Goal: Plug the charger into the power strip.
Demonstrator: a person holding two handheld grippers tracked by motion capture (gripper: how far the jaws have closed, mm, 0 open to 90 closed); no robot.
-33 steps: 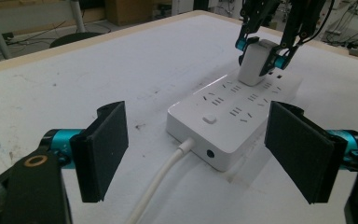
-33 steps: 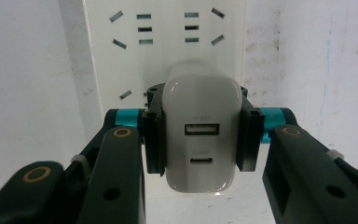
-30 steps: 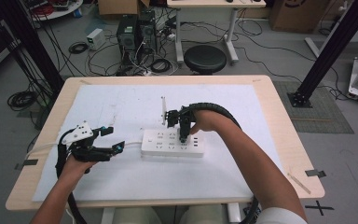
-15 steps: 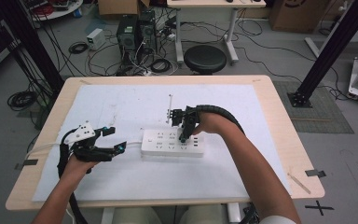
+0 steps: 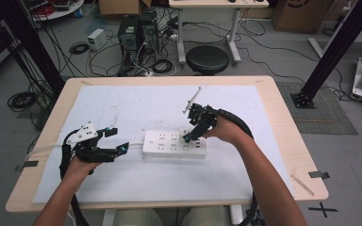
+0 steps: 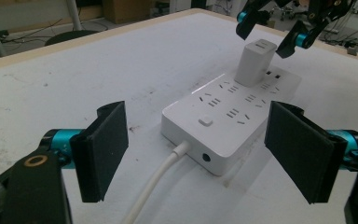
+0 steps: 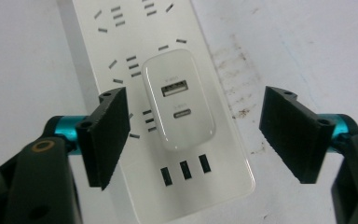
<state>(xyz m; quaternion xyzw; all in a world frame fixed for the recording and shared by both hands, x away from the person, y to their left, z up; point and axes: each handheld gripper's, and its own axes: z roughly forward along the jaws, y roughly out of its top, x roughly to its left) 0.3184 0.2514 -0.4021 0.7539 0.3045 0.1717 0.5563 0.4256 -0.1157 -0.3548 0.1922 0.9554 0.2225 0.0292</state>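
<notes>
**Charger Seated, Right Gripper Lets Go**

The left gripper (image 5: 118, 141) hovers near the counter's left edge, fingers wide and empty, facing the white plastic power strip (image 5: 167, 145) at mid-counter. The white cube-shaped USB charger (image 7: 179, 100) stands plugged into the strip. Above it, the right gripper (image 5: 191, 132) has just spread its fingers, freeing the charger; plugging-in looks finished.

White power strip (image 7: 121, 42), white charger (image 7: 179, 100), white cable (image 6: 156, 184); black pads (image 6: 102, 149) on teal mounts; white sheet (image 5: 136, 101), tan table (image 5: 283, 113).
</notes>
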